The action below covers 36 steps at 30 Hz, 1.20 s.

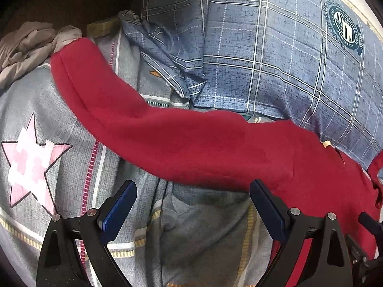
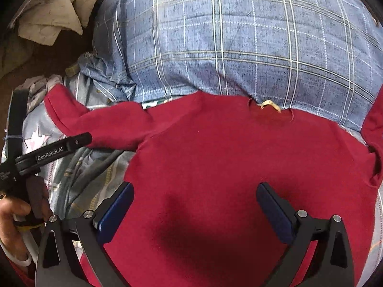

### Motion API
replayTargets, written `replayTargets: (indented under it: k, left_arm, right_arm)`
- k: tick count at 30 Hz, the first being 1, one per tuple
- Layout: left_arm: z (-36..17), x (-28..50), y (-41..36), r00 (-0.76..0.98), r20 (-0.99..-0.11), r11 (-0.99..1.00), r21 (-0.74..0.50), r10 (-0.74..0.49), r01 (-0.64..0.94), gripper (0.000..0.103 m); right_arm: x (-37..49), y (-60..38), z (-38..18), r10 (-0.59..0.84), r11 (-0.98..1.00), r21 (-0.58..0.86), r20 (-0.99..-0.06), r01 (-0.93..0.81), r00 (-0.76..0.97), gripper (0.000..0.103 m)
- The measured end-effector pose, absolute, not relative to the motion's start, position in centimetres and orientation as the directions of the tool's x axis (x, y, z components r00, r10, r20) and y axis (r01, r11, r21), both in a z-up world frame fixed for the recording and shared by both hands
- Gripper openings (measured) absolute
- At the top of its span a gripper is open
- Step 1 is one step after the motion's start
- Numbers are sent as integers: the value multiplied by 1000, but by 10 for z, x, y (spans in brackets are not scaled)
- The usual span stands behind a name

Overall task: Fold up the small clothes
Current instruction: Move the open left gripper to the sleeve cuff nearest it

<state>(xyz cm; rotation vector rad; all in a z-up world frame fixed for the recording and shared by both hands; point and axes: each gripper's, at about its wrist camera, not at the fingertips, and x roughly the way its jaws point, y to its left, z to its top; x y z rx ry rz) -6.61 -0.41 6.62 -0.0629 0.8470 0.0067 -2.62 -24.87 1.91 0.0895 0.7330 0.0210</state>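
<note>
A small red sweater [image 2: 227,162] lies flat on a bed, neck with a tan label [image 2: 269,105] toward the far side. Its left sleeve [image 1: 148,129] stretches out to the left across the bedding. My left gripper [image 1: 192,189] hovers open just below that sleeve, nothing between its blue pads. In the right wrist view the left gripper [image 2: 59,148] shows at the left, held by a hand [image 2: 14,217]. My right gripper [image 2: 195,191] stands open over the sweater's body, with red cloth under both fingers. The right sleeve [image 2: 375,129] bunches at the right edge.
A blue plaid pillow [image 1: 275,59] with a round badge lies beyond the sweater. Grey bedding with a pink star [image 1: 31,162] covers the left. Crumpled grey cloth [image 1: 26,45] sits at the far left, and beige cloth [image 2: 52,16] lies past the bed edge.
</note>
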Motion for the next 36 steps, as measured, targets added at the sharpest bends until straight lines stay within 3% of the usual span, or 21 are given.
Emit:
replayTargets:
  k: [23, 36]
  left_arm:
    - [68, -62, 2, 659, -752, 997, -54, -2, -59, 96]
    - [66, -61, 13, 657, -751, 987, -54, 60, -151, 95]
  right_arm:
    - [-9, -223, 15, 89, 996, 78, -681, -49, 727, 102]
    - [-7, -226, 8, 123, 991, 126, -697, -48, 706, 102]
